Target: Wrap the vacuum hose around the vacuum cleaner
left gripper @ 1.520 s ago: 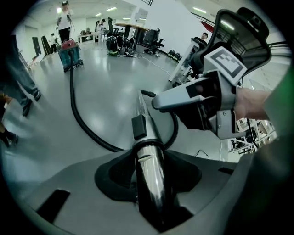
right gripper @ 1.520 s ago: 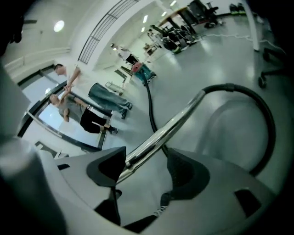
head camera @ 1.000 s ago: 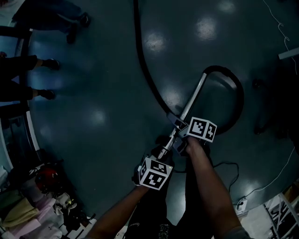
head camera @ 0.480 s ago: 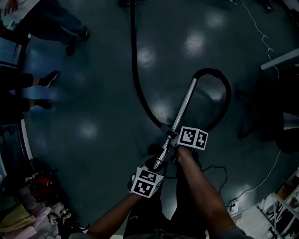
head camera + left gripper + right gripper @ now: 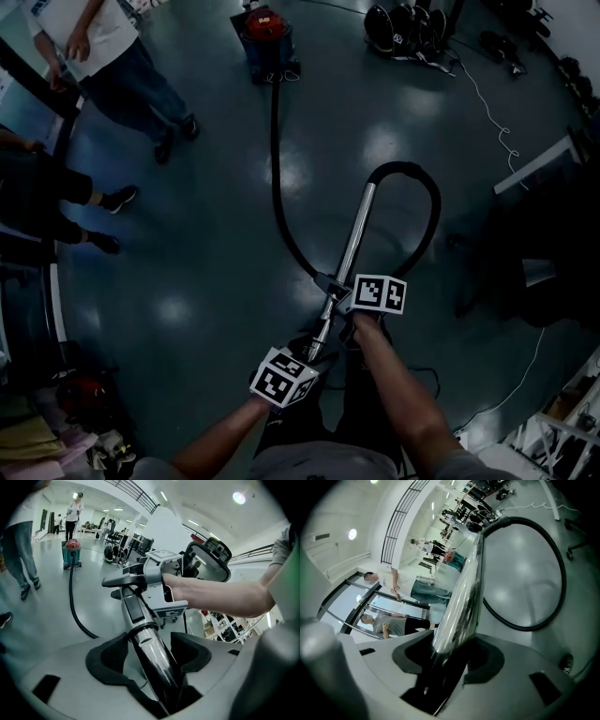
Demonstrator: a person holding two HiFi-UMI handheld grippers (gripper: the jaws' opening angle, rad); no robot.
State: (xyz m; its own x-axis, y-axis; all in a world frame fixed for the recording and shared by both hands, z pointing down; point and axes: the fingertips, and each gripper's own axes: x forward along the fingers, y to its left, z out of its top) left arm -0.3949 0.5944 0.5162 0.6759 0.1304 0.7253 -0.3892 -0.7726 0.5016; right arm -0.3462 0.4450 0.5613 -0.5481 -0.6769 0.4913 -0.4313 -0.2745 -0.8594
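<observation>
Both forearms (image 5: 405, 394) higher, outstretched side by side behind wand (image 5: 352, 234).

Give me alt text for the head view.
The right gripper, jaws just closed, grips a chrome vacuum wand above a dark floor; the left gripper, jaws just opened wider, straddles it. The black hose loops to a red vacuum cleaner.

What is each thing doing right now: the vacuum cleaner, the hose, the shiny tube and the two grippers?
Vacuum cleaner: standing on the floor, nothing wrapped round it.
Hose: lying along the floor, looping back to the tube.
Tube: held up slanted, off the floor.
Left gripper: fingers have just been opening, loose around the tube.
Right gripper: fingers have just been closing, clamped on the tube.
</observation>
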